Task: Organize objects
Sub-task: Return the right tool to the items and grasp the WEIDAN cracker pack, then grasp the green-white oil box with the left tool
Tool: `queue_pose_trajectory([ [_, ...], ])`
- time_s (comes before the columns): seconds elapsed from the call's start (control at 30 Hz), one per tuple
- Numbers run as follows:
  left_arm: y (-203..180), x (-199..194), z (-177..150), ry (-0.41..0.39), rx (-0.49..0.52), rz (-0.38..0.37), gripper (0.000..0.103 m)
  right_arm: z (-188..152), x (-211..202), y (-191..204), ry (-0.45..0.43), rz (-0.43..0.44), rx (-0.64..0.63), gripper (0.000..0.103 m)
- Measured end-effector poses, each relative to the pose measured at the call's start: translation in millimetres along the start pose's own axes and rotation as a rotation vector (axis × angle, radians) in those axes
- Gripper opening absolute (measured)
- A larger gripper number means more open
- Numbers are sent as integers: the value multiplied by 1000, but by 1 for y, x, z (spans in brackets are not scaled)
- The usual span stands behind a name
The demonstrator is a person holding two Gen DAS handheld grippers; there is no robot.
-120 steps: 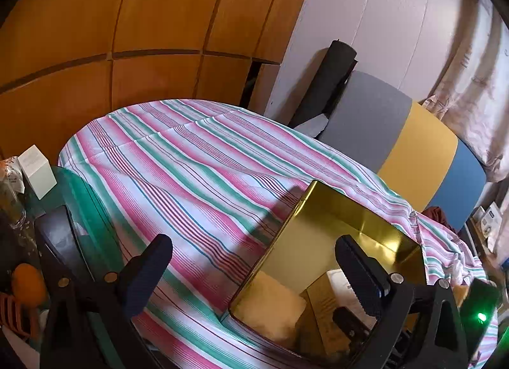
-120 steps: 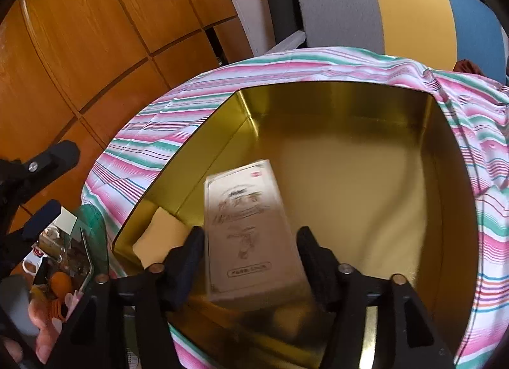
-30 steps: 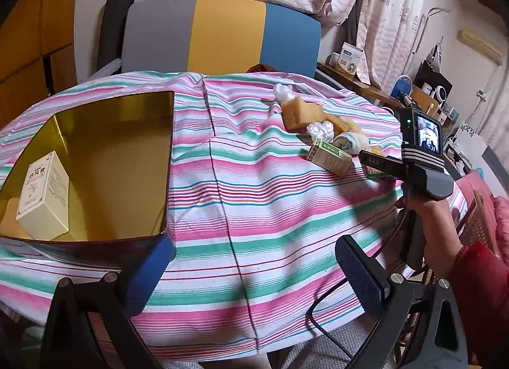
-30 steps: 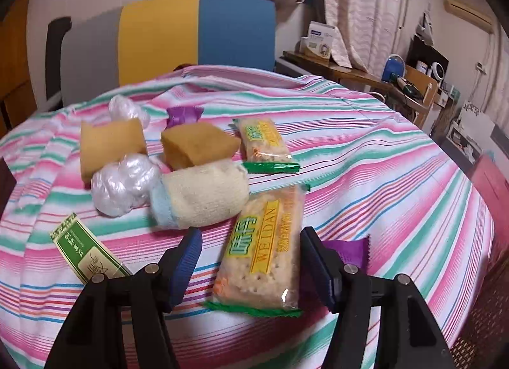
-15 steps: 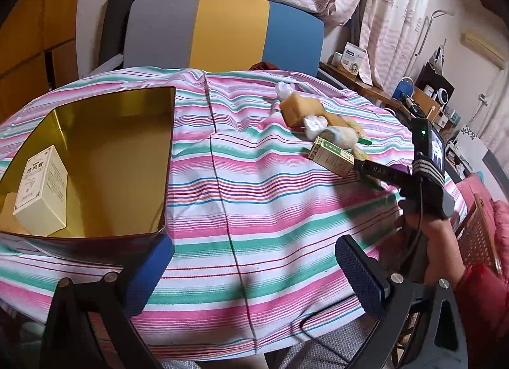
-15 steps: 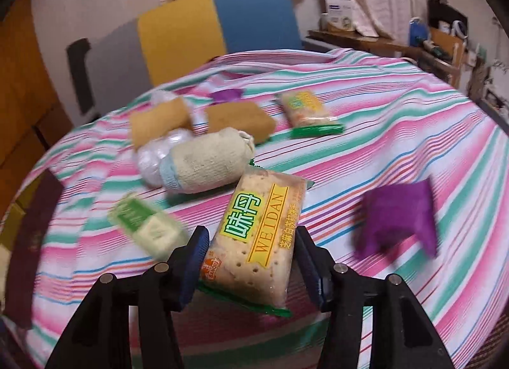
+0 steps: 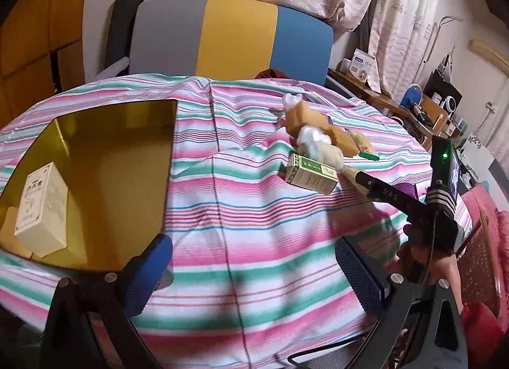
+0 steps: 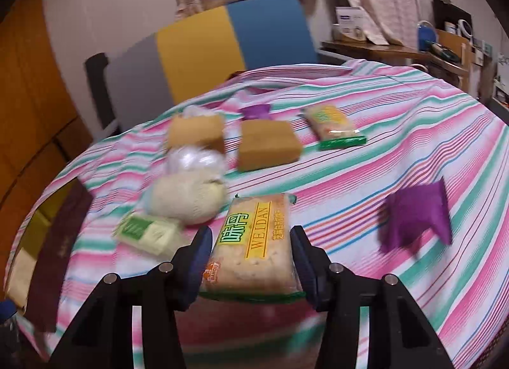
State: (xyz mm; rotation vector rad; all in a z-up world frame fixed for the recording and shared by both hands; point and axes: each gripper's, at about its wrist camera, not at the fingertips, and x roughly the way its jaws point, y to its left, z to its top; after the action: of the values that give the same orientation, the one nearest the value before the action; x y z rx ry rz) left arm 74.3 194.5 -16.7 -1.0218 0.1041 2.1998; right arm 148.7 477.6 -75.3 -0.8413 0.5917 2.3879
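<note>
My right gripper (image 8: 251, 254) has a WEIDAN cracker pack (image 8: 254, 241) between its blue pads, and the jaws are closing on it; both pads touch its sides. Behind it on the striped cloth lie a green box (image 8: 146, 232), a cream roll (image 8: 187, 200), a clear plastic wad (image 8: 194, 159), two tan blocks (image 8: 267, 143), another snack pack (image 8: 334, 127) and a purple pouch (image 8: 416, 216). My left gripper (image 7: 254, 261) hangs open and empty over the table's near edge. The gold tin (image 7: 121, 162) at the left holds a cream box (image 7: 41, 203).
A grey, yellow and blue chair (image 7: 229, 38) stands behind the round table. A cluttered shelf (image 7: 413, 108) runs along the right wall under curtains. A person's hand (image 7: 429, 261) holds the right gripper at the table's right edge. Wooden cupboards fill the left.
The right jaws have narrowed onto the cracker pack, and that view has swung left, bringing the purple pouch and the tin's edge into sight. The left gripper has stayed put.
</note>
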Motion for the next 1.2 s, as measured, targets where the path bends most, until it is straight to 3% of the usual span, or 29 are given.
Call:
queue_pose_trajectory([
  [0.17,-14,12,14,-1,34,13,103,-5,18,1,79,-54,-53,52],
  [0.4,-31,47,42,26,57,16,103,-8,19,1,39,-64,-76,51],
  [0.57,-45,79,66,-6,64,-35,103,-12,15,-8,-8,-50,-23,48],
  [0.8,-51,144,79,106,29,-255,103,-15,10,-16,-39,-47,23,48],
  [0.97,-57,121,59,163,61,-516,103,-17,7,-25,-55,-27,69,48],
  [1.07,-66,100,52,161,127,-613,103,-17,7,-25,-56,-26,70,48],
  [1.1,-68,95,52,147,147,-595,103,-17,7,-26,-56,-25,71,48],
  [1.2,-72,89,61,67,209,-401,103,-17,6,-28,-62,-14,82,48],
])
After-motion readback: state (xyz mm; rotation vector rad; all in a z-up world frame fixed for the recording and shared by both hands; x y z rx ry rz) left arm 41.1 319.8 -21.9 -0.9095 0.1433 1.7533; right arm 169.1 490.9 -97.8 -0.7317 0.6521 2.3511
